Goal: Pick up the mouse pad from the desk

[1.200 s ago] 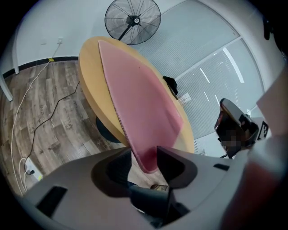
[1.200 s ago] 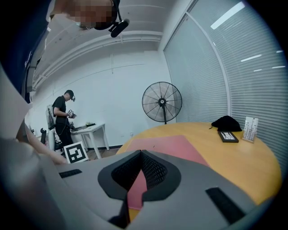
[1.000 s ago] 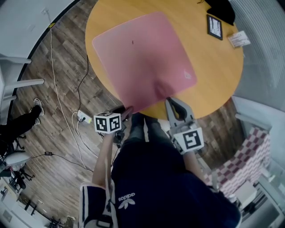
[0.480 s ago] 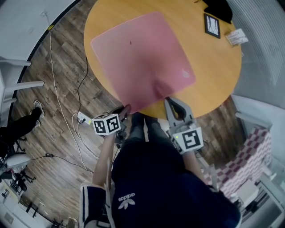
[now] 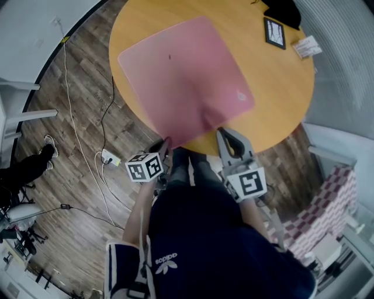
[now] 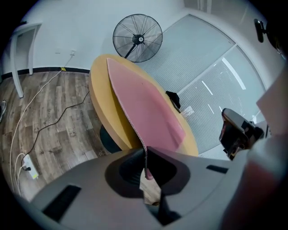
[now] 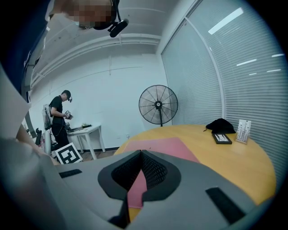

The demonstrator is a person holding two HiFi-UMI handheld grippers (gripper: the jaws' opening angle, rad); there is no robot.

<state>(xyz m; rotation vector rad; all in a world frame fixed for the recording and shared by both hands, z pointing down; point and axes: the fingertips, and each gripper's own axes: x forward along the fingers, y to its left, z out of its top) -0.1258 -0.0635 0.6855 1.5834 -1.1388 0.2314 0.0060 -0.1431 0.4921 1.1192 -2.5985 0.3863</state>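
Round yellow worktop [image 5: 280, 93] on plank flooring, cables [image 5: 76, 117] trailing at left. Pad [image 5: 187, 70] lying on it, pink, roughly square, set cornerwise: far corners toward the worktop's middle, near corner reaching over the rim closest to the person. Left tool [image 5: 165, 144] at that near corner, aimed along the pad's left edge; jaws just closed, clenched on the corner, with the pad's edge running straight into the jaw gap in the left gripper view. Right tool [image 5: 225, 135] near it, on the pad's near right edge, jaws together on the sheet, a pink strip pinched between the meshed faces in the right gripper view; small pucker in the pad just ahead of that grip. Both grips on the same near side, left at the corner, right further along the edge; remainder of the pad extending away from both tools across the worktop. Judged step: grip secured, lift pending. Raise both tools together and draw back to peel the sheet from the near side; expect the far half to drag and sag, being limp. Keep clear of framed item [image 5: 274, 33] and black object [image 5: 283, 11] at far right, well apart from the pad.
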